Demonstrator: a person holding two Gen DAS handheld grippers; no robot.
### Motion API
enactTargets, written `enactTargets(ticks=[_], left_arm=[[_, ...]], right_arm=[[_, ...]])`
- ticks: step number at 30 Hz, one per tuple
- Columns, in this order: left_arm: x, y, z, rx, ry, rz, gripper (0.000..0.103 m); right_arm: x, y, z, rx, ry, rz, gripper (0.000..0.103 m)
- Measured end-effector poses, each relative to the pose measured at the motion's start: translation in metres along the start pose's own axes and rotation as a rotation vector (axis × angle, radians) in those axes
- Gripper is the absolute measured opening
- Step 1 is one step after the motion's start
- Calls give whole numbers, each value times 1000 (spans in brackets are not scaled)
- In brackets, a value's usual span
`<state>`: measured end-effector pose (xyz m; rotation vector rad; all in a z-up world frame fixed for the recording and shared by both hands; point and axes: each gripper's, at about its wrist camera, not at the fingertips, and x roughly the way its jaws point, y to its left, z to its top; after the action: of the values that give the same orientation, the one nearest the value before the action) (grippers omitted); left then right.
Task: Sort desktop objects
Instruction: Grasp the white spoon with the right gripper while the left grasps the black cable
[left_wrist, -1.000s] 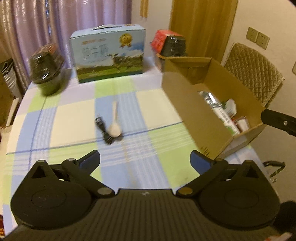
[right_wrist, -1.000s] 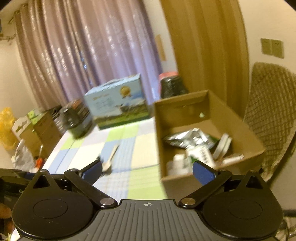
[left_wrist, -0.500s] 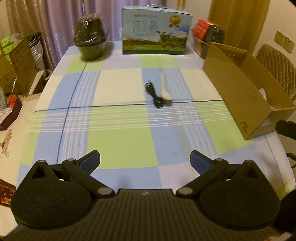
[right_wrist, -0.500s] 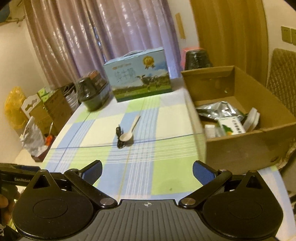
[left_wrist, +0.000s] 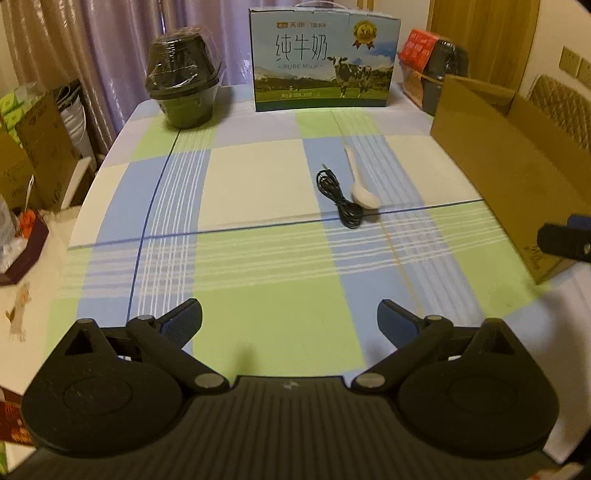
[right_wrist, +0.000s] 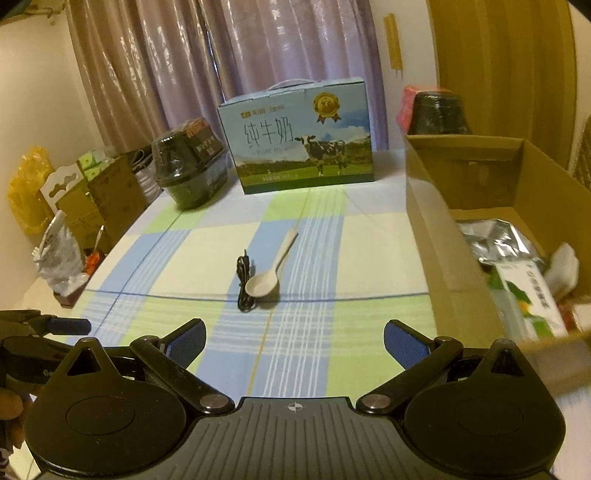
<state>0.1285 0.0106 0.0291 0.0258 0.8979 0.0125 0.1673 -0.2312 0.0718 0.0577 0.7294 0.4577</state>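
Observation:
A white spoon (left_wrist: 360, 184) lies on the checked tablecloth (left_wrist: 258, 177) mid-table, and it also shows in the right wrist view (right_wrist: 271, 271). A coiled black cable (left_wrist: 338, 197) lies touching its left side, and it also shows in the right wrist view (right_wrist: 243, 282). An open cardboard box (right_wrist: 436, 236) stands at the right and holds a silver pouch (right_wrist: 498, 240) and packets; the left wrist view shows its outer wall (left_wrist: 509, 177). My left gripper (left_wrist: 290, 319) is open and empty, near the table's front edge. My right gripper (right_wrist: 294, 341) is open and empty, short of the spoon.
A blue milk carton case (left_wrist: 323, 59) stands at the back centre. A dark wrapped bowl stack (left_wrist: 183, 88) stands back left, and a red and black package (left_wrist: 434, 59) back right. Cardboard boxes and bags (right_wrist: 74, 199) sit on the floor to the left.
Both grippers have pulled back and turned left, so the spoon and cable now lie ahead of them. The box has slid to the right edge of both views. The jaws stay open.

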Motion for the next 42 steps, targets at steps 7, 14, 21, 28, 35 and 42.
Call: enactTargets(ticks=[7, 14, 21, 28, 35, 42], left_arm=[[46, 4, 17, 14, -24, -19, 90], [80, 8, 31, 40, -40, -21, 89], [97, 17, 43, 17, -51, -14, 89], [103, 25, 48, -23, -42, -21, 89], [102, 23, 49, -27, -50, -33, 90], [107, 11, 49, -25, -54, -101, 90]], right_arm=[[58, -2, 15, -16, 16, 19, 74], [110, 5, 20, -17, 47, 47, 62], [151, 12, 20, 3, 68, 67, 55], [176, 18, 19, 18, 81, 38, 42], [174, 15, 17, 0, 78, 8, 30], [153, -8, 9, -79, 53, -57, 30]])
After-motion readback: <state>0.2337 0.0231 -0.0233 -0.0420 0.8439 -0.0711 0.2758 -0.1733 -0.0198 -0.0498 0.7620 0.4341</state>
